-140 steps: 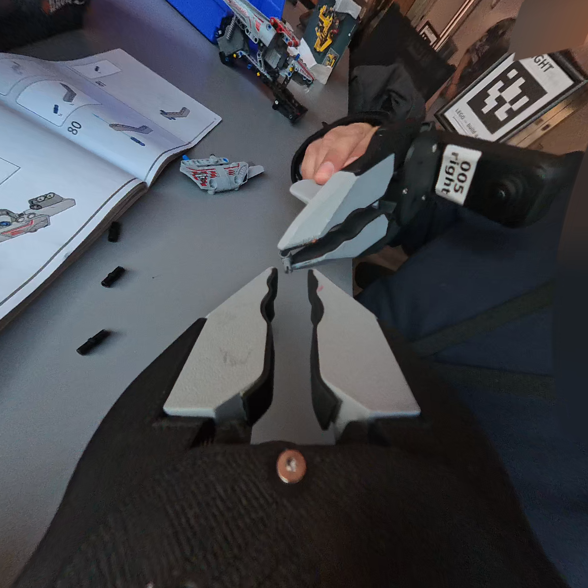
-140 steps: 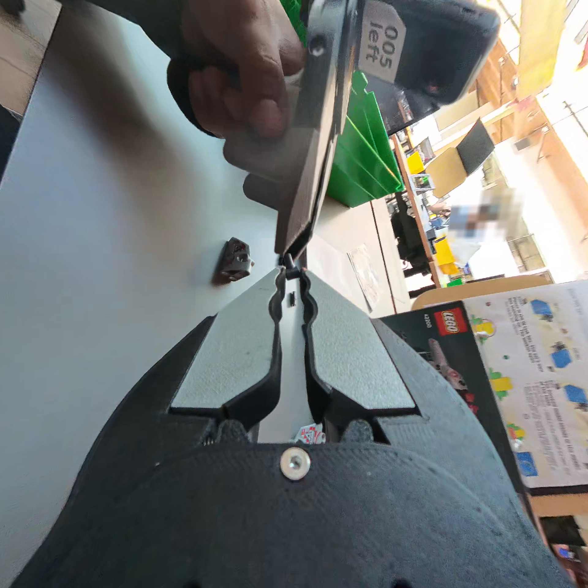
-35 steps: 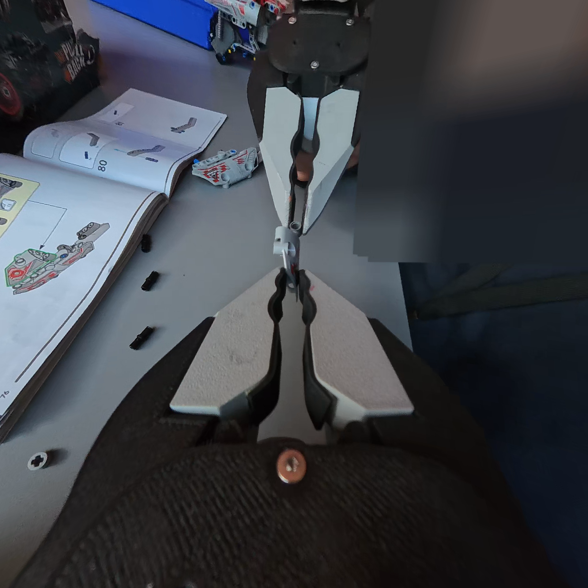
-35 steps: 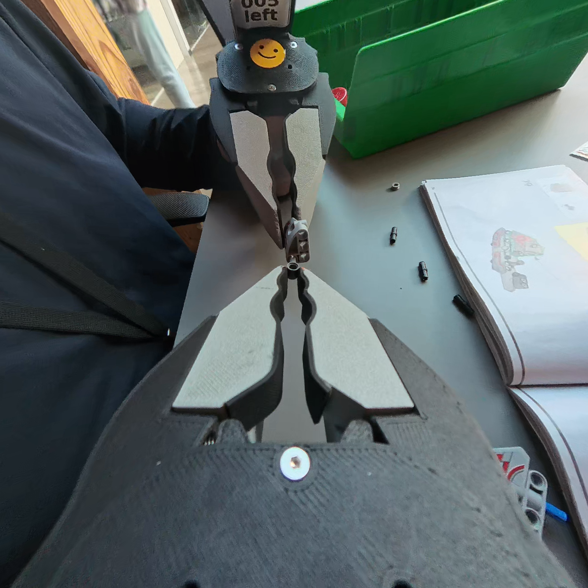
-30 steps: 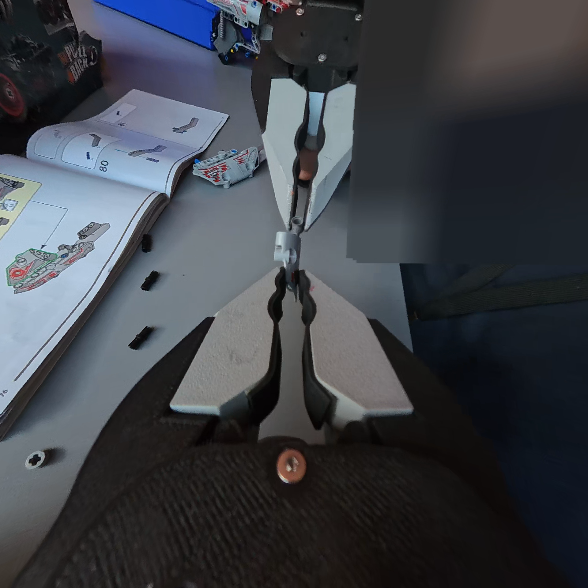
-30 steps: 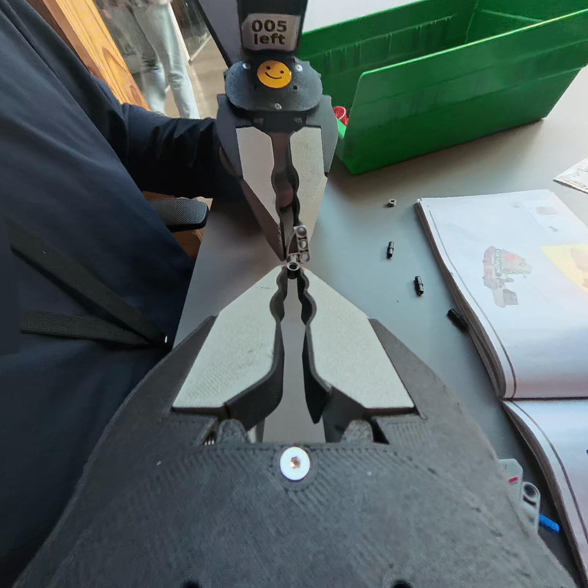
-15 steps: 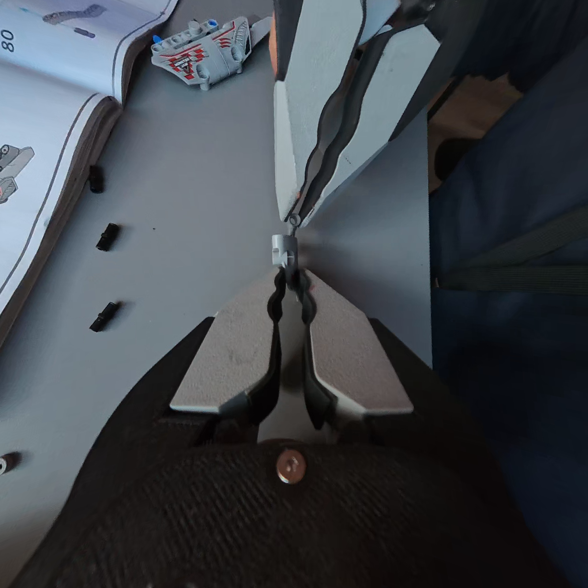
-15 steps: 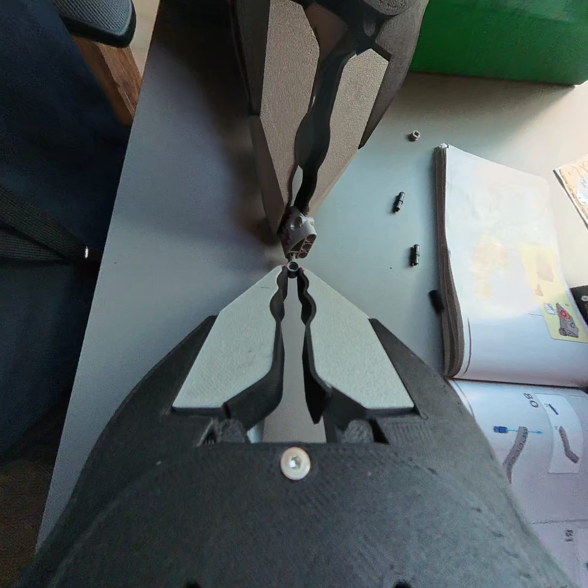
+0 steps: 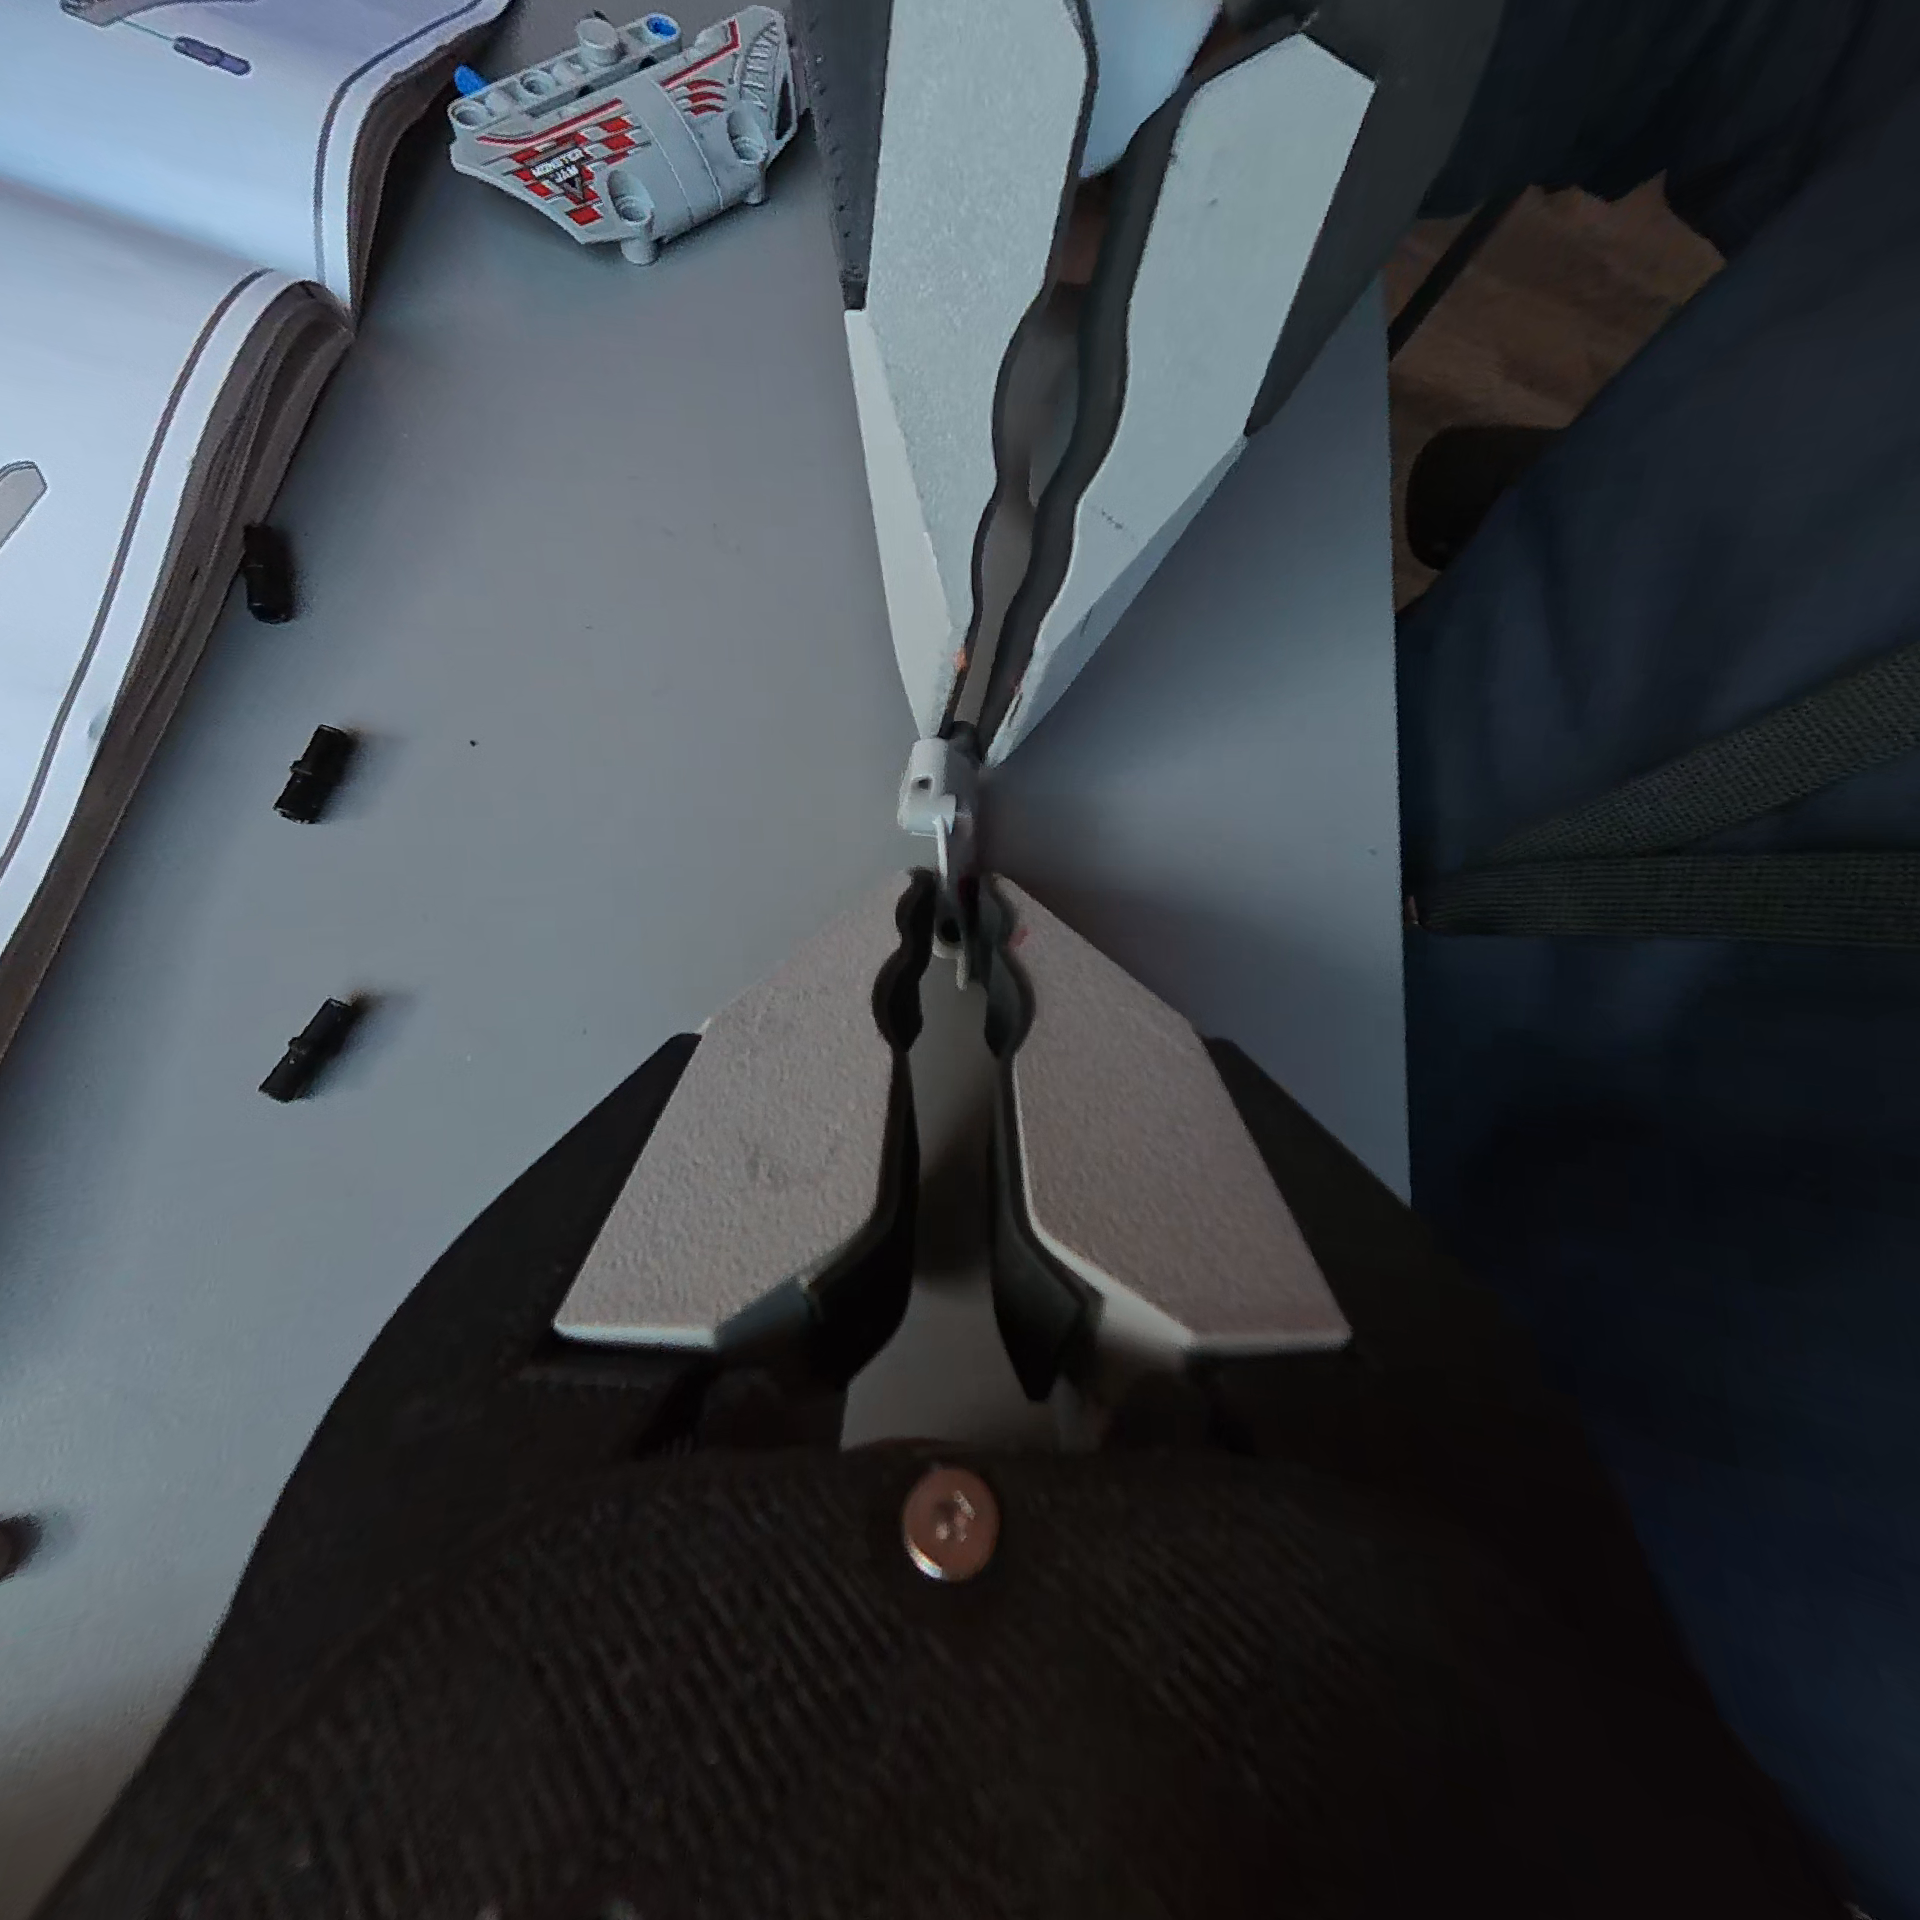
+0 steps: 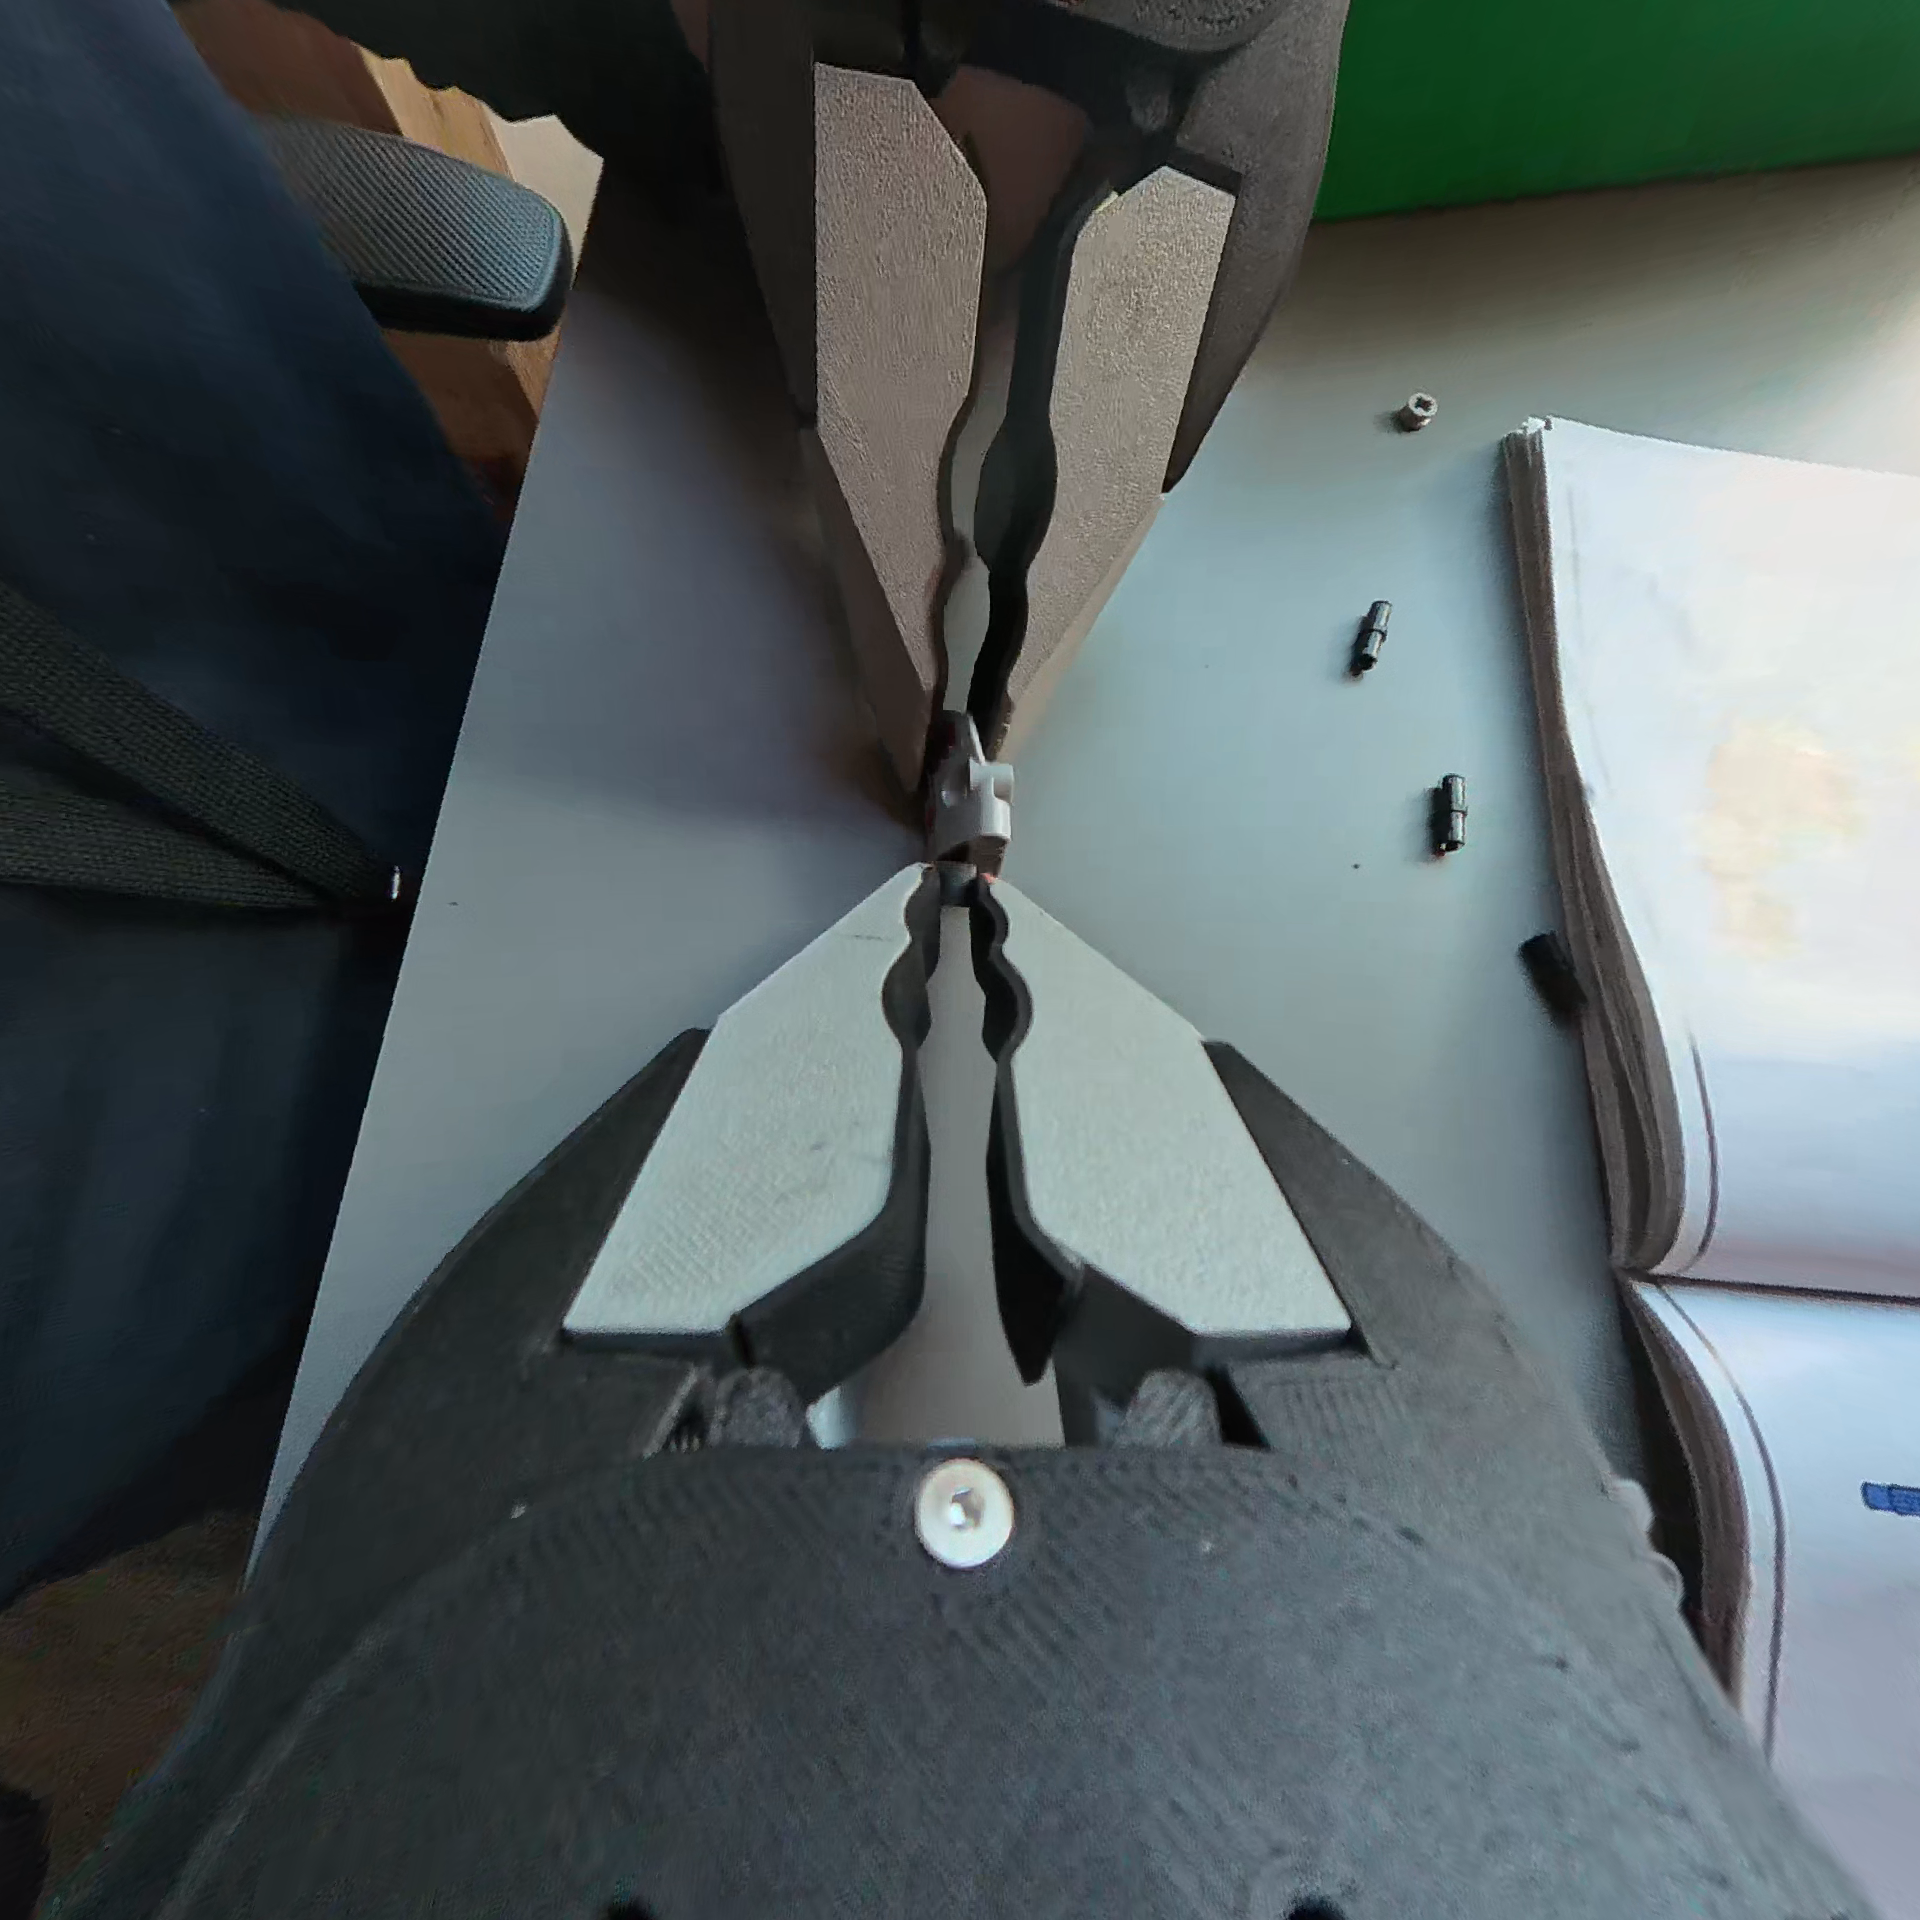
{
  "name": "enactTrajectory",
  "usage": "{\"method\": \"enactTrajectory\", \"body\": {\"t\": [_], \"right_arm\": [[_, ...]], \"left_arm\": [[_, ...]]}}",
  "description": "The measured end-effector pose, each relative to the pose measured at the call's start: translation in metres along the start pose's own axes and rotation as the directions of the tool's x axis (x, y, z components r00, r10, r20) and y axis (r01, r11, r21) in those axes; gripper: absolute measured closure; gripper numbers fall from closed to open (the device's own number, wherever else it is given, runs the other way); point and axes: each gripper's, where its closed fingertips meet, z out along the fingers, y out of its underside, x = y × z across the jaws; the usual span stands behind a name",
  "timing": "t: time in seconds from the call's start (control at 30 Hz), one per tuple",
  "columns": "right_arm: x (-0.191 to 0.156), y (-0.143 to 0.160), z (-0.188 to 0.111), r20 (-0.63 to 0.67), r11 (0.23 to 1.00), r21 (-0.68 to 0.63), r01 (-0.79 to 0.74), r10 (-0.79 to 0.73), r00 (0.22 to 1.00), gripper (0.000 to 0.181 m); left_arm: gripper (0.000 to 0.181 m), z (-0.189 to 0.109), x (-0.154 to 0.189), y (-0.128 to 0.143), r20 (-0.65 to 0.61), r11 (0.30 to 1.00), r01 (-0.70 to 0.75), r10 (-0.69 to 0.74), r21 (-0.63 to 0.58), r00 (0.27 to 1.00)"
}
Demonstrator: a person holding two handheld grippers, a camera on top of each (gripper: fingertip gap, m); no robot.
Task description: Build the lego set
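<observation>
In the left wrist view, the open instruction booklet (image 9: 94, 343) fills the left edge of the grey worktop (image 9: 582, 540), its curved page stack just beside one black pin (image 9: 268, 571). Two more black pins (image 9: 310, 774) lie apart from each other on bare surface to the right of the booklet, and a grey panel piece with red markings (image 9: 623, 156) sits at the top, just beside the booklet's far page. From the pins across to the grippers the worktop is open.

At centre the two grippers meet tip to tip above the worktop. The left gripper (image 9: 951, 914) is nearly closed, pinching the thin end of a small light grey connector piece (image 9: 935, 790). The right gripper (image 9: 971, 722) comes in from above, its tips closed on a small dark pin (image 10: 961, 883) whose far end touches the connector; whether it is seated inside cannot be told.

Just right of the grippers runs the worktop's straight edge (image 9: 1392, 727); beyond it are dark blue clothing and a black strap (image 9: 1662, 831), with little surface on that side.
</observation>
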Motion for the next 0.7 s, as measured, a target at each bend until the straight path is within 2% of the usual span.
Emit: {"method": "enactTrajectory", "body": {"t": [0.7], "right_arm": [[-0.001,0.014,-0.002,-0.053,0.997,-0.047,0.058,-0.061,0.997,0.175]], "left_arm": [[0.176,0.001,0.0,0.0,-0.003,1.0,-0.002,0.002,0.004,1.0]]}}
